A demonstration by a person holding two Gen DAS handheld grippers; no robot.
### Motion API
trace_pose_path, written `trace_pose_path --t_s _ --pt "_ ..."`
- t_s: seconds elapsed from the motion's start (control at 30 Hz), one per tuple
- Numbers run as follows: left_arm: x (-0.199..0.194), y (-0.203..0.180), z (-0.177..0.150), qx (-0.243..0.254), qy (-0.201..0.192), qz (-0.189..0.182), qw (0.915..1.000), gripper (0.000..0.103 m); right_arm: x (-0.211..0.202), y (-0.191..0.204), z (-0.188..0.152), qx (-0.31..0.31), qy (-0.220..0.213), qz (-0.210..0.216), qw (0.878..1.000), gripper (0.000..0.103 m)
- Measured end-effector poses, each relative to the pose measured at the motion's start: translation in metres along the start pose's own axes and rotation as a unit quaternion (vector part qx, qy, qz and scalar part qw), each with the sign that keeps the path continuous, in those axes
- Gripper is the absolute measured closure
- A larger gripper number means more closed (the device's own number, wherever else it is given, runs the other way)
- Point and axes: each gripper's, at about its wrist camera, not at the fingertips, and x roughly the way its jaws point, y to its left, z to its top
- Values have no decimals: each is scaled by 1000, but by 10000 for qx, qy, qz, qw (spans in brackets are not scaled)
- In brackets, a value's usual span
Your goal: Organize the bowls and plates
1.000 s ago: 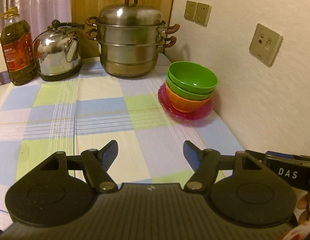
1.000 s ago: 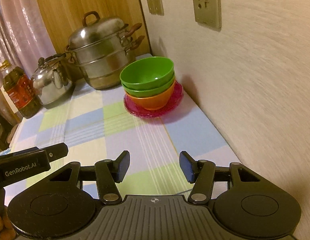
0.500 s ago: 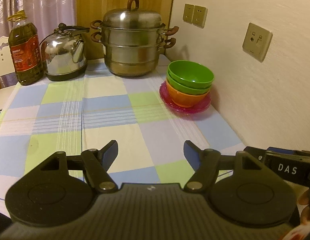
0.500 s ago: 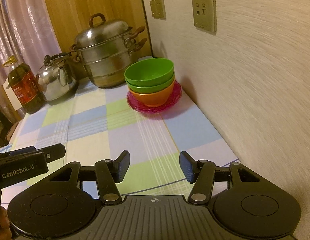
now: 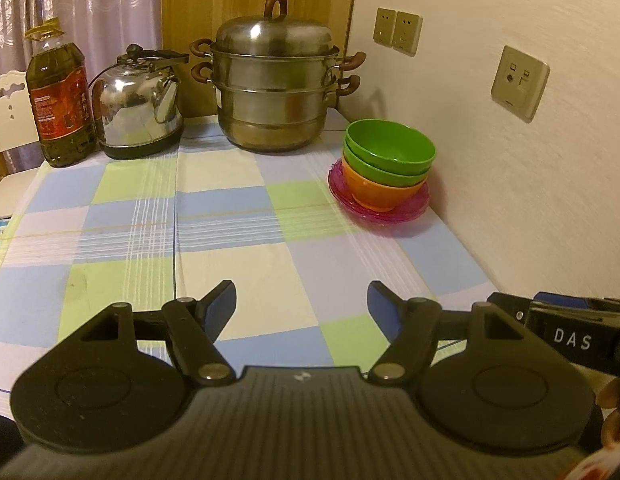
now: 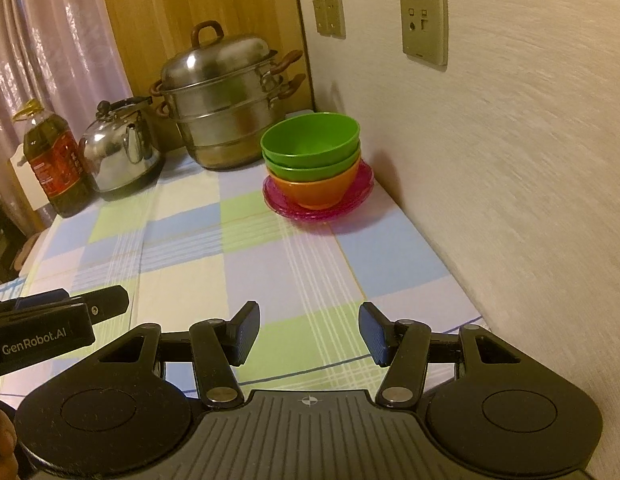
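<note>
Plainly, the whole job sat in one pile: two green bowls nested in an orange bowl, and that standing on the pink plates, hard against the wall at the far right of the checked tablecloth. My left gripper hung over the near edge of the cloth with its jaws spread wide and nothing between them. My right gripper hung beside it, jaws parted somewhat less, equally empty. Neither touched anything.

What mattered was direction. From my right fingers the pile lay almost straight ahead, well apart, only a little up the cloth along the wall. From my left fingers it lay ahead and off to the right, so that hand would have had to cross toward the wall to get there. I judged the right hand the nearer and better lined up.

The pile had no long axis to speak of; everything in it was round, and its only axis ran upright through the nested rims. A grip would therefore have had to take a rim from above or from the open side, since the wall closed off the right.

The steamer pot, kettle and oil bottle stood along the back, clear of any straight reach. To my eye the pile already looked sorted, with nothing loose elsewhere on the cloth.
</note>
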Motion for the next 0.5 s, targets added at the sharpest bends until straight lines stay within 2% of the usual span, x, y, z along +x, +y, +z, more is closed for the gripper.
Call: trace_pose_path --t_s 0.5 --pt "1 -2 0 94 13 -31 10000 33 -1 -1 4 19 -16 -18 10000 48"
